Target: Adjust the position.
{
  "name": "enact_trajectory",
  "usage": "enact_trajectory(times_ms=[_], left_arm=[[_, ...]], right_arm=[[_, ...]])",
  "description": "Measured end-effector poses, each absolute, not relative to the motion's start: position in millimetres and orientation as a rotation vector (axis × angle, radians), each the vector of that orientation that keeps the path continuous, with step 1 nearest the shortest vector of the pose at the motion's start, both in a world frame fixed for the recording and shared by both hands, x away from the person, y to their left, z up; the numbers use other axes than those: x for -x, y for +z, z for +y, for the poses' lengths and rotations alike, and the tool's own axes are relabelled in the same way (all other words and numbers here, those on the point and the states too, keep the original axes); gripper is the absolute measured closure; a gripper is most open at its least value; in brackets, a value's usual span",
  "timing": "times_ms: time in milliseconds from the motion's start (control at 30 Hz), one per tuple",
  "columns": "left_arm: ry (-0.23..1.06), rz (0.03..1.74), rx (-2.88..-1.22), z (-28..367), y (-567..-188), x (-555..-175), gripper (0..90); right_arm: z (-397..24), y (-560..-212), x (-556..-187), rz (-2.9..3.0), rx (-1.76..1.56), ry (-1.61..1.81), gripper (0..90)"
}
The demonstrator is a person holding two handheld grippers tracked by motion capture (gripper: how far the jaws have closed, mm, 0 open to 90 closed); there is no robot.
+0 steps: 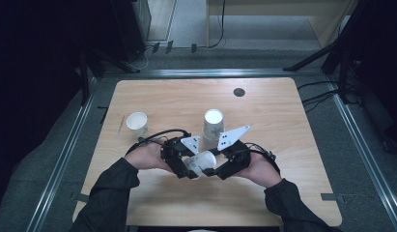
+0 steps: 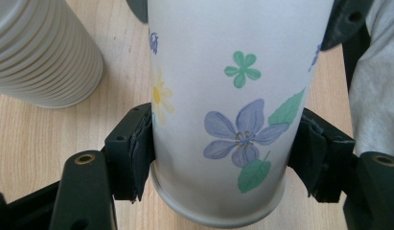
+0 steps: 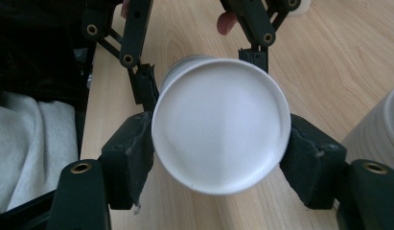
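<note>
Two sleeves come in at the bottom, each hand holding a claw. Both claws meet on one flowered cup (image 1: pixel 202 163), lying on its side above the surface (image 1: pixel 283 193). Left claw (image 1: pixel 182 170) is clamped on the cup's sides. Right claw (image 1: pixel 216 171) hugs its end, pads touching. Close behind stands a stack of cups (image 1: pixel 213 124), and another cup (image 1: pixel 136 122) sits off to the left.

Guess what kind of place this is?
Likely a lab data-collection rig, not a home: a bare wooden table ringed by metal rails, tripod legs and cables on grey carpet, dark surroundings.
</note>
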State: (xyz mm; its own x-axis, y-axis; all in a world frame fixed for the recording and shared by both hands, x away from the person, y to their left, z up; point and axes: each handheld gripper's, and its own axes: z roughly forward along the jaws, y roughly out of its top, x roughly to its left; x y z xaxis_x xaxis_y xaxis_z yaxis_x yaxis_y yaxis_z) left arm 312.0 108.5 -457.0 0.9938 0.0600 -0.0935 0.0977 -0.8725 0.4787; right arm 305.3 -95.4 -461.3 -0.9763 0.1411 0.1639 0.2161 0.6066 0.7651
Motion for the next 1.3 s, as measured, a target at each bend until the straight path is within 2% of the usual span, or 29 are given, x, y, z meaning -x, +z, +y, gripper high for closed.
enact_trajectory(times_ms=[367,467,567,667,1000,1300], left_arm=[[-0.116,0.096,-2.633,106.0,-459.0,-310.3,29.4],[-0.111,0.121,-2.605,107.7,-458.5,-310.9,26.1],[-0.105,0.151,-2.582,110.8,-457.5,-312.8,17.3],[-0.103,0.189,-2.539,115.8,-456.6,-313.9,13.3],[-0.078,0.251,-2.443,133.2,-456.5,-311.9,12.1],[-0.114,0.320,-2.338,143.5,-459.2,-311.6,12.0]], right_arm=[[-91.6,-461.8,-306.0,-2.737,0.287,-1.288,34.9],[-93.2,-459.8,-305.6,-2.729,0.299,-1.287,34.9],[-96.1,-456.8,-306.4,-2.724,0.302,-1.323,34.9],[-100.4,-454.4,-307.4,-2.724,0.316,-1.342,34.9],[-110.0,-451.9,-308.3,-2.708,0.338,-1.382,34.7],[-112.1,-450.7,-308.5,-2.686,0.324,-1.408,34.7]])
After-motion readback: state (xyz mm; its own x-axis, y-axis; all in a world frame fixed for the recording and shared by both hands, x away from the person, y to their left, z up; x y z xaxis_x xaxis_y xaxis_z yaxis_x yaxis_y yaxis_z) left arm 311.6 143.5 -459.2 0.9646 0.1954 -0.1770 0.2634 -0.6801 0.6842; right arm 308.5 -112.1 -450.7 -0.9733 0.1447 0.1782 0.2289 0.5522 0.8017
